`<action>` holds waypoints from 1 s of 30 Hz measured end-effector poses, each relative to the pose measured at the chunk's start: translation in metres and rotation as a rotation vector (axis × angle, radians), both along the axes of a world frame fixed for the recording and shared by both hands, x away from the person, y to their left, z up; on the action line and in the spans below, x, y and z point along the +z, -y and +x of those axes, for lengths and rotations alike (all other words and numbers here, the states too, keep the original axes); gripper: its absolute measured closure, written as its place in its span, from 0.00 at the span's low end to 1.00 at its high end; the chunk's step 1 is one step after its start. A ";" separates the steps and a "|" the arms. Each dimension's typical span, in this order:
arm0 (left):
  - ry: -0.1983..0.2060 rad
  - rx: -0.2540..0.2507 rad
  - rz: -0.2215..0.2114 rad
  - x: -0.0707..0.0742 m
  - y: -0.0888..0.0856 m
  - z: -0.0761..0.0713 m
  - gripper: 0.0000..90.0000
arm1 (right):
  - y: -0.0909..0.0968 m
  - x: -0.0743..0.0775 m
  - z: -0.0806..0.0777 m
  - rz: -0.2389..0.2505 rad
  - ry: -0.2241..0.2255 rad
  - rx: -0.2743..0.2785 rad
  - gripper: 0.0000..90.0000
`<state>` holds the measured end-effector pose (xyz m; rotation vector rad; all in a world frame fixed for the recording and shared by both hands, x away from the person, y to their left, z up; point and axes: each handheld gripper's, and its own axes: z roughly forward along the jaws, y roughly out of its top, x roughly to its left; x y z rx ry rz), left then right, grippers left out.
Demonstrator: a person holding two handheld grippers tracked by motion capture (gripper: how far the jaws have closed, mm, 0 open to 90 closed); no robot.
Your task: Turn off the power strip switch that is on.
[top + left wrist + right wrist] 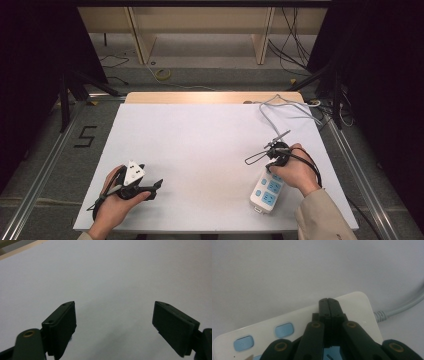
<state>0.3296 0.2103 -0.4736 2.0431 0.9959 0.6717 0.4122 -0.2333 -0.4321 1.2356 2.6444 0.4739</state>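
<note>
A white power strip (266, 192) with blue sockets lies near the table's front right, and its grey cable (282, 106) loops away to the far edge. My right gripper (274, 161) hangs over the strip's cable end. In the right gripper view its jaws are shut (328, 301) with nothing between them, tips just above the strip's white top (354, 306), beside two blue buttons (284, 330) and the cable (402, 307). My left gripper (150, 179) rests at the front left, jaws open (113, 322) over bare white surface.
A white sheet (200, 145) covers the table, with a wooden strip (210, 97) showing at the far edge. Metal rails (42, 170) flank both sides. On the floor are a black "5" mark (86, 136), dark stand legs (70, 90) and loose cables (295, 45).
</note>
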 end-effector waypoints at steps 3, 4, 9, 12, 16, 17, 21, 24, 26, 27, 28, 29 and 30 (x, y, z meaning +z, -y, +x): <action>0.000 0.000 -0.001 0.000 0.000 0.000 0.21 | -0.001 0.000 0.000 -0.004 0.003 0.005 1.00; 0.001 0.002 -0.003 0.000 0.000 0.000 0.21 | -0.001 0.000 -0.001 -0.006 0.003 0.005 1.00; -0.001 -0.002 0.000 0.000 0.001 0.000 0.21 | -0.001 0.000 0.000 -0.006 0.004 0.007 1.00; -0.005 -0.002 0.002 0.000 0.001 0.000 0.21 | -0.001 0.000 -0.001 -0.007 0.006 0.005 1.00; -0.005 -0.003 0.002 0.000 0.001 0.000 0.21 | -0.001 0.000 -0.001 -0.008 0.007 0.011 1.00; -0.005 -0.002 0.002 0.000 0.001 0.000 0.21 | -0.001 0.000 -0.001 -0.007 0.006 0.010 1.00; -0.005 -0.003 0.001 0.000 0.001 0.000 0.21 | -0.001 0.000 -0.001 -0.008 0.007 0.013 1.00; -0.004 -0.004 -0.001 0.000 0.001 0.000 0.21 | -0.002 0.000 -0.001 -0.013 0.011 0.013 1.00; -0.005 -0.004 0.002 0.000 0.001 0.000 0.21 | -0.002 0.000 -0.001 -0.014 0.010 0.014 1.00; -0.006 -0.004 0.002 0.000 0.001 0.000 0.21 | -0.002 0.000 -0.001 -0.013 0.011 0.015 1.00; -0.006 -0.004 0.002 0.000 0.001 0.000 0.21 | -0.002 0.000 -0.001 -0.013 0.010 0.015 1.00; -0.006 -0.004 0.002 0.000 0.001 0.000 0.21 | -0.002 0.000 -0.001 -0.013 0.012 0.012 1.00; -0.006 -0.004 0.002 0.000 0.001 0.000 0.21 | -0.002 0.000 -0.001 -0.012 0.011 0.013 1.00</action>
